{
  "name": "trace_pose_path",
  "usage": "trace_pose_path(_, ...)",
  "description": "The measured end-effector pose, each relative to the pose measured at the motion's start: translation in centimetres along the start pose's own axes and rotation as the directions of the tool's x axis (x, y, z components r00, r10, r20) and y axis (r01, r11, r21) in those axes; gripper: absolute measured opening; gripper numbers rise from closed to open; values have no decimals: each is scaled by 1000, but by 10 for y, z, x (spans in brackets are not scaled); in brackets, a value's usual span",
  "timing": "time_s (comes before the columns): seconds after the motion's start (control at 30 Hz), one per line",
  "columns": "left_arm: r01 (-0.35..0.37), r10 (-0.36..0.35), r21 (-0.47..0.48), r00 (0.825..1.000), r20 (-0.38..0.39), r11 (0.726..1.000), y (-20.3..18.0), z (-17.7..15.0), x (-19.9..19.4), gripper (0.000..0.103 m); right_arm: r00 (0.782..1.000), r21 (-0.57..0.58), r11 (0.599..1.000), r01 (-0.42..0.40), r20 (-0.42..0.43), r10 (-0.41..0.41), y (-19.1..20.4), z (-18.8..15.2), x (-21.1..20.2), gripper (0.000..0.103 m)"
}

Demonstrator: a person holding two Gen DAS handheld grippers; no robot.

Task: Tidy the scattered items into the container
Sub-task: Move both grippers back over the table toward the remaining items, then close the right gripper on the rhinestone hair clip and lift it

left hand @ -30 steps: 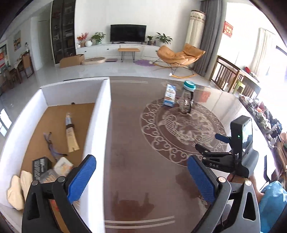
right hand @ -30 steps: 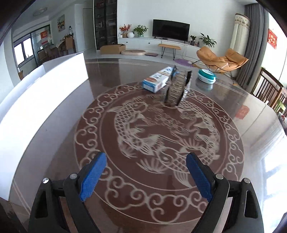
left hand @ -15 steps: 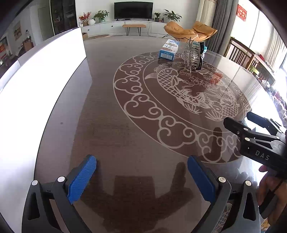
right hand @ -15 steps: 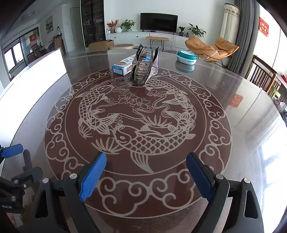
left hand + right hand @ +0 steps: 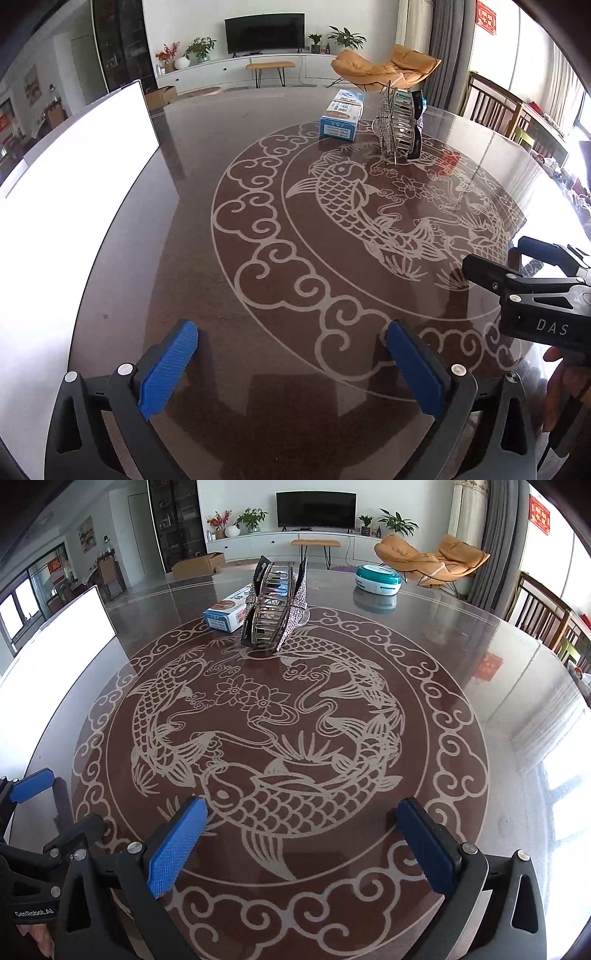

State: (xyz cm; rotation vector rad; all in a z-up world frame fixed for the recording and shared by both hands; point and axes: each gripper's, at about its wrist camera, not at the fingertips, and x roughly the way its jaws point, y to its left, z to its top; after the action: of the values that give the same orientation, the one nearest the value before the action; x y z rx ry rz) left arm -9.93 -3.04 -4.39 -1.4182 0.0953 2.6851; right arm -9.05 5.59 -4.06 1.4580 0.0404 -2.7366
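Grippers hover empty over the carp table

Blue-padded jaws of the left gripper (image 5: 291,363) stand spread with nothing between them, low over the dark brown glossy table (image 5: 207,236) with its pale carp-and-cloud inlay. Jaws of the right gripper (image 5: 301,845) are opening, also with only bare tabletop between them. A hand (image 5: 565,384) holds the right gripper's black handle at the left view's right edge. To the left stands the white-walled container (image 5: 59,635), its inside hidden. Well ahead, near the table's far side, a rhinestone-studded silver rack (image 5: 275,607) stands upright with a blue-and-white cardboard box (image 5: 231,613) lying just beside it. Farther right rests a round teal-and-white lidded tub (image 5: 377,579).
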Motion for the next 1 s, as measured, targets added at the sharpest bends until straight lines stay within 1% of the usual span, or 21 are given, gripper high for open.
trace_pose_path(0.4,2,-2,-9,1000,7,1000,0,2,4,103,1000,15,1000,12,0,-12,2,11,7,103)
trace_pose_path(0.6,-2,3,-11,1000,9,1000,-1,2,3,103,1000,17,1000,16,1,-16,6,24,16,103)
trace_pose_path(0.7,-3,3,-11,1000,10,1000,0,2,4,103,1000,18,1000,16,1,-16,11,36,24,103)
trace_pose_path(1.0,-8,8,-14,1000,12,1000,0,2,3,103,999,52,998,37,0,-37,26,98,66,103)
